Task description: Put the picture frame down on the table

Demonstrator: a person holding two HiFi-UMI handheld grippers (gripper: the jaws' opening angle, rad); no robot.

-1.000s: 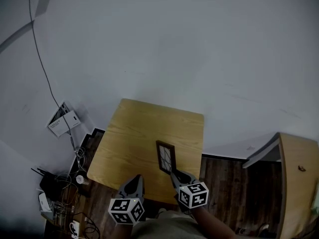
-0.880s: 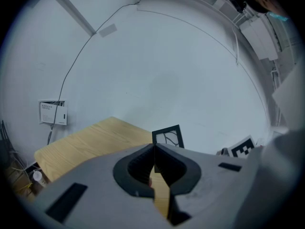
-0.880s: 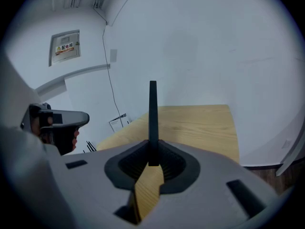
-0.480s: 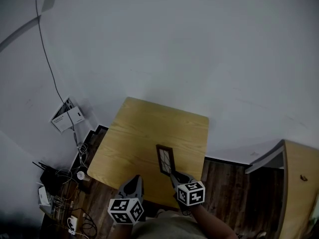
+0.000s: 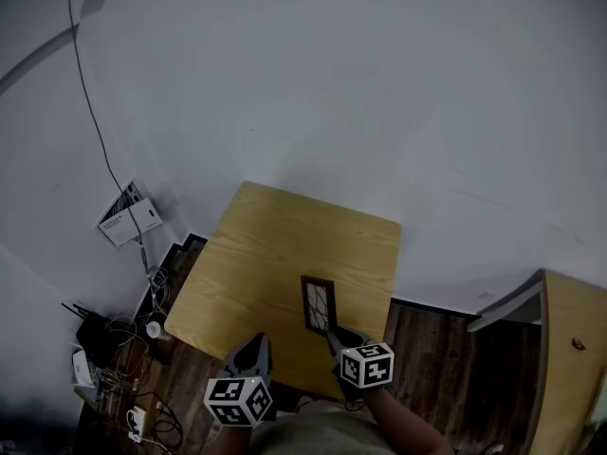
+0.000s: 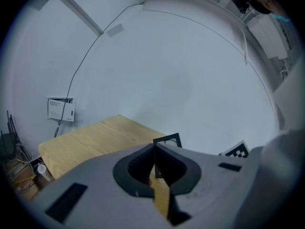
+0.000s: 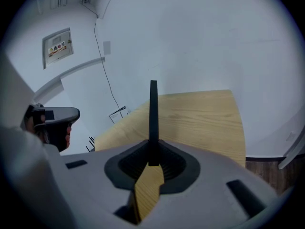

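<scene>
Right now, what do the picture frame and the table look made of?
Picture frame: dark brown matte rim, likely wood or wood-look plastic; too small to tell if glazed. Table: light wood or wood-grain laminate, judging by its grain lines; dull finish.

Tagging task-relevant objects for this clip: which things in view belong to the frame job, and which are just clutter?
In the job:
- picture frame, clamped edge-on in the right gripper
- wooden table beneath it

Lying about:
- left gripper, shut on nothing
- white box on the wall
- cables on the floor
- wooden cabinet at the right
</scene>
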